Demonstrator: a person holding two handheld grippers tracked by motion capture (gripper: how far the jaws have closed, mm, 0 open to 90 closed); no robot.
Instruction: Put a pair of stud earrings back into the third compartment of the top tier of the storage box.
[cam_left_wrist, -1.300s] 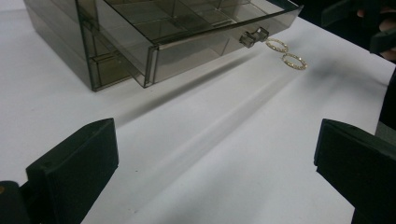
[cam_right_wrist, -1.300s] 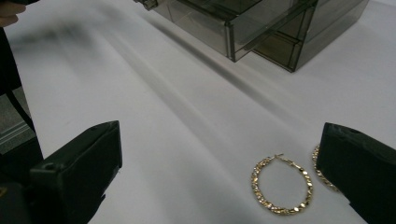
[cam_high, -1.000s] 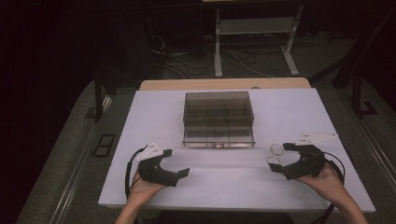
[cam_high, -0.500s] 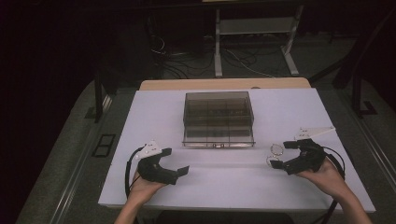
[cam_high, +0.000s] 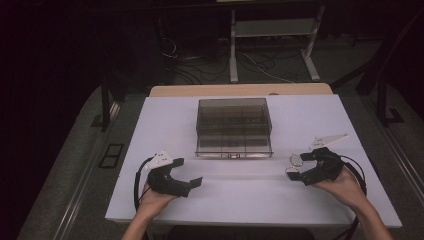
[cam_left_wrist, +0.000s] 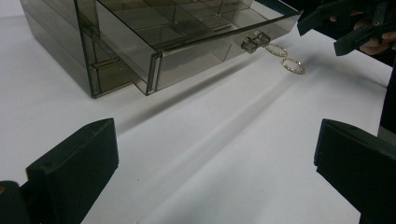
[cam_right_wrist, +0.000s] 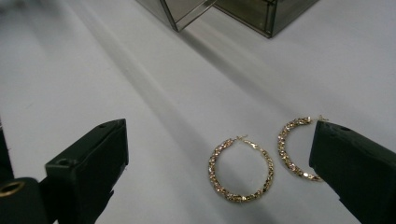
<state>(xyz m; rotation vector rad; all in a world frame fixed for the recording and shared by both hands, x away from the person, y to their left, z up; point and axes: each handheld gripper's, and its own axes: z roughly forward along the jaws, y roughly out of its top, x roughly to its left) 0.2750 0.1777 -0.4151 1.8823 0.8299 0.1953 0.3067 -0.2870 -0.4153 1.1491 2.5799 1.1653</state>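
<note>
The right gripper (cam_high: 296, 166) is held low over the white table (cam_high: 165, 117), near its right front area, with the person's right hand (cam_high: 345, 187) behind it and the forearm entering from the near edge. Its jaws stand wide apart and hold nothing. Two gold hoop earrings lie flat on the table side by side, just apart: the first hoop earring (cam_right_wrist: 241, 169) lies between the jaws, while the second hoop earring (cam_right_wrist: 294, 147) is partly hidden behind one jaw. The left gripper (cam_high: 189, 173) is held low at the left front, well apart from the right one, jaws likewise wide and empty. A smoked clear drawer box (cam_high: 234, 121) stands mid-table, its lower drawer (cam_left_wrist: 196, 35) pulled partly out toward the near edge.
</note>
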